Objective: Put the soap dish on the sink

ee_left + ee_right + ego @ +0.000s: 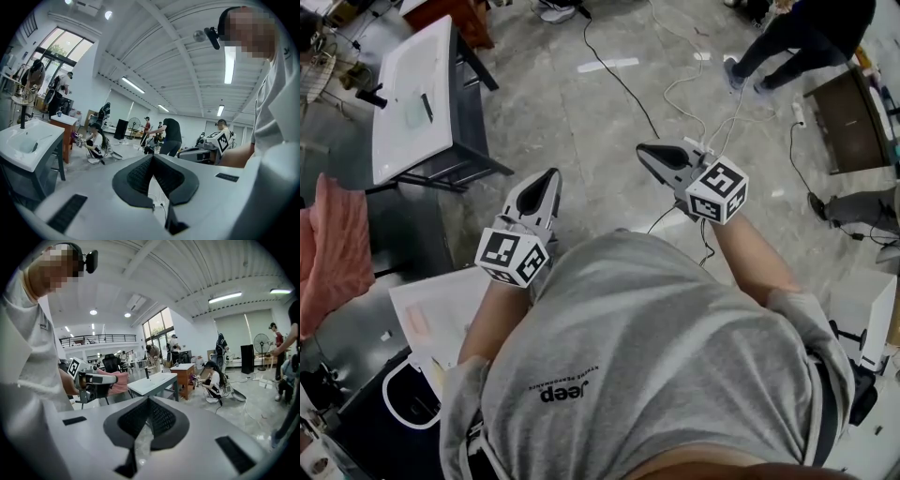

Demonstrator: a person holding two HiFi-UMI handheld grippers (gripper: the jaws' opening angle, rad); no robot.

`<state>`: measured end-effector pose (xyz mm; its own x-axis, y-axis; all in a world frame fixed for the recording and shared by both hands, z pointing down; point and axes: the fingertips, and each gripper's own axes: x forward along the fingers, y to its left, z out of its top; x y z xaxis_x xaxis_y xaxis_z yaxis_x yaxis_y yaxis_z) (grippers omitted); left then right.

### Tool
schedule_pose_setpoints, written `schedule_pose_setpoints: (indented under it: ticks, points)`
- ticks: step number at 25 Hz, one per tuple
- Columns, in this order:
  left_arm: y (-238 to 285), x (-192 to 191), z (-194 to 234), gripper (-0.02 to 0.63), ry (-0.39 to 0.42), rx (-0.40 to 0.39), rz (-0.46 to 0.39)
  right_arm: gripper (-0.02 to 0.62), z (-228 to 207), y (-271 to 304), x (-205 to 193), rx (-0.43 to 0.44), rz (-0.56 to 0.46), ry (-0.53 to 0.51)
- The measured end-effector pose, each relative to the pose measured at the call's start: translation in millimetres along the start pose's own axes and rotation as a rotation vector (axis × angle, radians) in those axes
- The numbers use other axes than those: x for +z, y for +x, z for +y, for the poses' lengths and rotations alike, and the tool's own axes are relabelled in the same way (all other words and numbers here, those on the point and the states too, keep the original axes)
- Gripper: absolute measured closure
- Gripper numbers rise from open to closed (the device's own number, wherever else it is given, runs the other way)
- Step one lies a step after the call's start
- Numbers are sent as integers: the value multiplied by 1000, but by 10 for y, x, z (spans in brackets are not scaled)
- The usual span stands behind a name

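Holding two grippers out over a grey polished floor (pixel 581 103), ahead of a grey T-shirt (pixel 647 347).

Carrying the left gripper (pixel 551 178) near frame centre at 10 o'clock in the head view, pointing toward 1 o'clock. Pressing its dark ribbed fingers (pixel 139 176) together, pinching nothing.

Carrying the right gripper (pixel 643 149) at 1 o'clock, pointing toward 10 o'clock. Pressing its fingers (pixel 161 419) together likewise, gripping nothing.

Noting a white rectangular sink (pixel 403 56) on a dark stand (pixel 465 112), farther out at 10 o'clock and well apart from both grippers. Noting a black faucet (pixel 369 95) at the sink's 9 o'clock edge.

Noting a small pale greenish rectangular piece (pixel 416 112) lying mid-sink, just beside a slim dark stick (pixel 427 106).

Noting also a small pinkish oblong piece (pixel 414 321) lying on a white bench (pixel 455 300) at 8 o'clock, near the left elbow. Noting a pink cloth (pixel 333 253) at 9 o'clock.

Finding the soap dish in neither gripper. Unable to identify it between those two pieces, both too small in every view.
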<state>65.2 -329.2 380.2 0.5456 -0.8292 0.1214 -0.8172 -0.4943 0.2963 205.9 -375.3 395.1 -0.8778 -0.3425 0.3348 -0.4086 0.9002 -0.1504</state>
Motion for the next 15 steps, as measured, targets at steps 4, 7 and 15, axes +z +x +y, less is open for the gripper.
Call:
schedule_pose_setpoints:
  ticks: [4, 7, 15]
  points:
    - [-24, 5, 18, 603, 0, 5, -3, 546, 27, 37, -2, 12, 17, -29]
    - [-51, 12, 56, 603, -3, 13, -5, 546, 31, 88, 17, 15, 22, -37]
    - [-88, 30, 87, 603, -2, 19, -11, 546, 37, 135, 36, 23, 30, -49]
